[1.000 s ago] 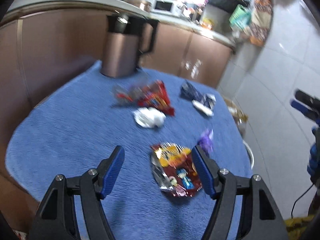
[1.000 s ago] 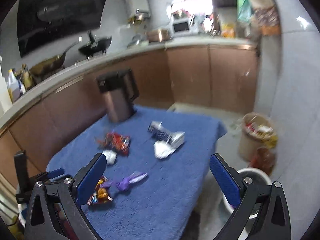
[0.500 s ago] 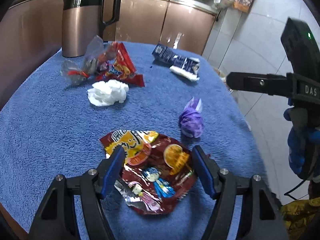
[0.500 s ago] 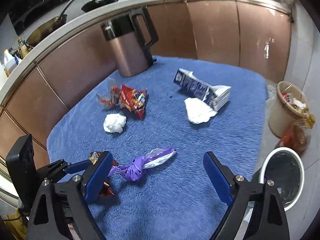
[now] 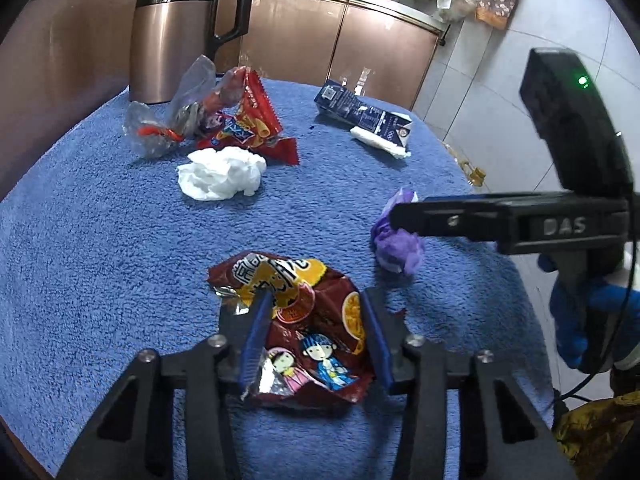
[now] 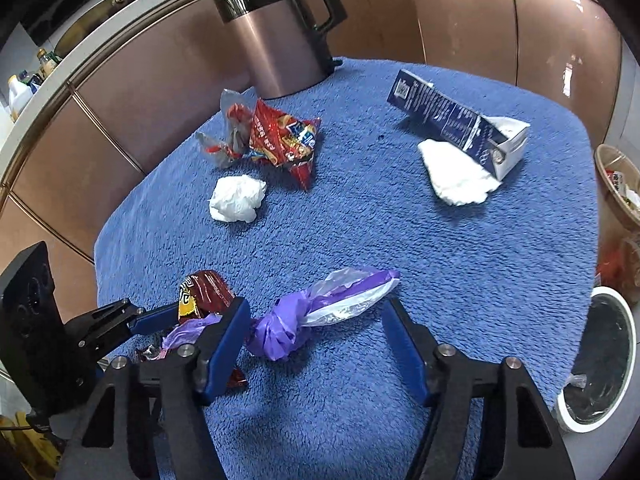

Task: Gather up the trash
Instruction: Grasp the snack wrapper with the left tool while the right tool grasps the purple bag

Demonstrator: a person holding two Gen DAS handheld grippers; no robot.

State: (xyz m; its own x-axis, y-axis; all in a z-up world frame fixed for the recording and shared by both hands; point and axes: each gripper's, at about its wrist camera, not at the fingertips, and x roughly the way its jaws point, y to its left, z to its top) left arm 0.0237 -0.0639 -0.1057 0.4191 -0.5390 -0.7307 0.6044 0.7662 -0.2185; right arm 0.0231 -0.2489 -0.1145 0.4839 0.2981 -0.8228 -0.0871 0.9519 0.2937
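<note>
Trash lies scattered over the table [image 6: 460,280], which is covered in a fuzzy blue cloth. Nearest the left tongs [image 5: 316,332] is a crumpled dark red foil snack wrapper with cartoon figures [image 5: 308,320]; it sits between the two blue pads, which are closing on it, the left pad already against its crinkled edge and the right pad at its other side. The right tongs [image 6: 316,344] are also closing, with a knotted purple plastic bag [image 6: 304,316] lying on the cloth between the pads; the left pad is just beside the knot, the right pad apart from the bag's pale tail. In the left wrist view one finger of the right tongs crosses in front of this purple bag [image 5: 396,240], held by a blue-gloved hand [image 5: 580,320].

Farther off lie a crumpled white tissue ball [image 6: 238,198], a red chip bag [image 6: 284,138] touching a clear plastic wrapper with red print [image 6: 224,136], and a flattened dark blue carton [image 6: 456,120] with a white paper wad [image 6: 452,176] just beside it. A copper-coloured kettle with a black handle [image 6: 276,36] stands upright at the far edge. On the floor to the right stand a white-rimmed bin with a black liner [image 6: 600,356] and a tan bin [image 6: 616,184] with rubbish in it.
</note>
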